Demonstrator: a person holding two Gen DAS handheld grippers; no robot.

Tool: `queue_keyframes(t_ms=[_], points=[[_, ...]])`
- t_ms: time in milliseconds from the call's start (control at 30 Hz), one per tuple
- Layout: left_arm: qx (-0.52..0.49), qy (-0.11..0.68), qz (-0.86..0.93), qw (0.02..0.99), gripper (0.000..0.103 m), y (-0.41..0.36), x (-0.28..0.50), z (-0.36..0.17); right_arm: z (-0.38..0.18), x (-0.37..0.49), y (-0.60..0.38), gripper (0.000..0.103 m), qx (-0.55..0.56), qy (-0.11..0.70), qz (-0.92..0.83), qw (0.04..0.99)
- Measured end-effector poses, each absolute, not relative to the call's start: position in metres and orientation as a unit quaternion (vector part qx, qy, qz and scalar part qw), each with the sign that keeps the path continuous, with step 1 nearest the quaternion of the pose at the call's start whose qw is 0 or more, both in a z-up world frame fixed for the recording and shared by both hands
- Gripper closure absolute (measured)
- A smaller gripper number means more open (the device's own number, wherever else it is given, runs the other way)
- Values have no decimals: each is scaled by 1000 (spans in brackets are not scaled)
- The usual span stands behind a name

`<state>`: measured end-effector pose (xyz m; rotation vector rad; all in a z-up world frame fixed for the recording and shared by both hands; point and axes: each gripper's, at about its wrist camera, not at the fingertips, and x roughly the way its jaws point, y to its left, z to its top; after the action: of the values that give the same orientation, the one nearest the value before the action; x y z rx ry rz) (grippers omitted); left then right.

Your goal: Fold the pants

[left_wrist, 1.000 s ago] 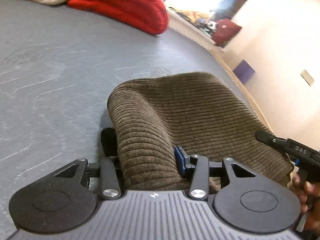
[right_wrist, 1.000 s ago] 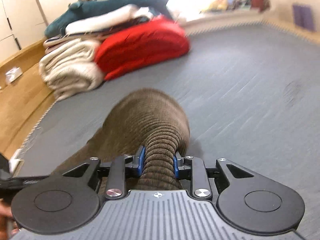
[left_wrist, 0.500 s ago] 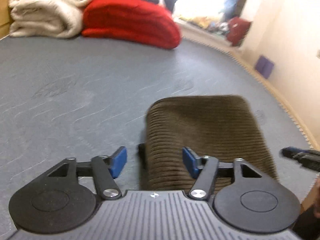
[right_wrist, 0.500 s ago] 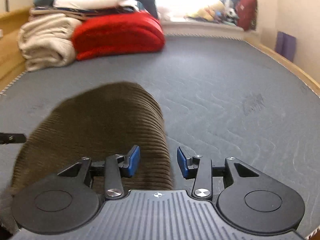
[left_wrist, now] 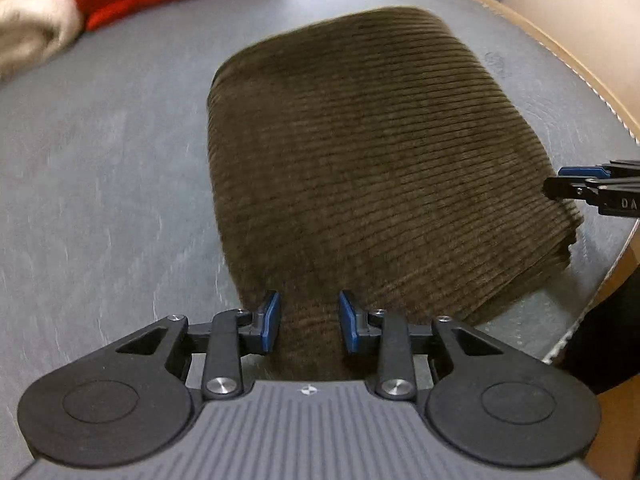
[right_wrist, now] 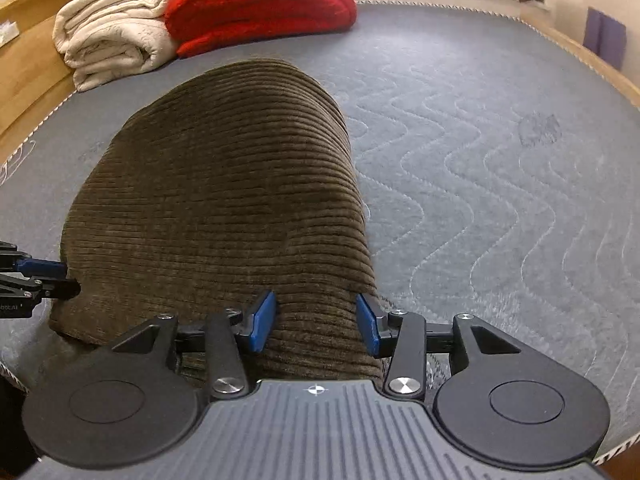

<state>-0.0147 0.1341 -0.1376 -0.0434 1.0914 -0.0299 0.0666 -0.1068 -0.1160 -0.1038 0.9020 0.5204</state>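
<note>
The brown corduroy pants (left_wrist: 360, 152) lie folded into a compact rectangle on the grey mattress (left_wrist: 100, 200). They also show in the right wrist view (right_wrist: 224, 184). My left gripper (left_wrist: 308, 322) is open above the near left part of the bundle, the cloth passing between its blue pads untouched. My right gripper (right_wrist: 316, 322) is open over the near right corner of the bundle. The right gripper's tips show at the right edge of the left wrist view (left_wrist: 576, 184). The left gripper's tips show at the left edge of the right wrist view (right_wrist: 44, 276).
A red folded blanket (right_wrist: 260, 4) and a cream folded blanket (right_wrist: 108, 40) are stacked at the far end of the mattress (right_wrist: 500, 168). A wooden bed frame (right_wrist: 24, 64) runs along the edges. A purple item (right_wrist: 604, 36) stands by the far right wall.
Both grippers let go of the pants and opened, then rose and tilted down over the bundle. The pants have settled flat into a folded rectangle.
</note>
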Motion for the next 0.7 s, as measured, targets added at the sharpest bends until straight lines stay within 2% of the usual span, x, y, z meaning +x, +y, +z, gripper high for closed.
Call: queue_keyframes(t_ms=[167, 333, 467, 600, 700], points=[[25, 571, -25, 820, 65, 125, -15, -138, -90, 82, -128, 55, 17, 403, 242, 882], [-39, 485, -24, 873, 64, 143, -8, -85, -63, 125, -133, 54, 81, 389, 249, 883], [-72, 429, -20, 900, 54, 163, 20, -54, -54, 163, -122, 54, 87, 390, 260, 879], [-97, 417, -16, 903, 54, 193, 58, -54, -61, 196, -106, 49, 88, 400, 274, 870], [-143, 431, 0, 891, 54, 223, 83, -77, -76, 209, -96, 46, 80, 420, 289, 857]])
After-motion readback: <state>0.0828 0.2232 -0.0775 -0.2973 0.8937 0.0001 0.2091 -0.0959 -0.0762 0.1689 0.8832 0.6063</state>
